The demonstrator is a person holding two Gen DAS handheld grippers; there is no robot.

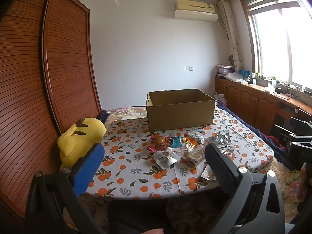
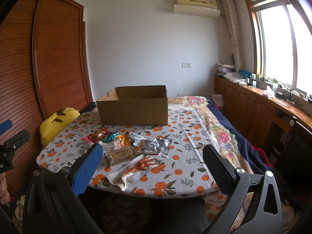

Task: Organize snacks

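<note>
Both claws, the left claw (image 1: 154, 156) and right claw (image 2: 153, 156), hang spread and empty short of the heap of crinkly foil and clear snack packets (image 2: 128, 148) on our orange-print counter (image 2: 175, 175), so we judge nothing is yet packed into the open brown cardboard box (image 2: 134, 111) behind it, the next move calls for lowering onto one packet, and no packet print reads clearly.

- One cardboard box (image 2: 132, 107)
- One yellow plush toy (image 2: 56, 122)
- One heap of snack packets (image 2: 128, 146), roughly eight; overlap hides the exact count
- Two grippers
</note>
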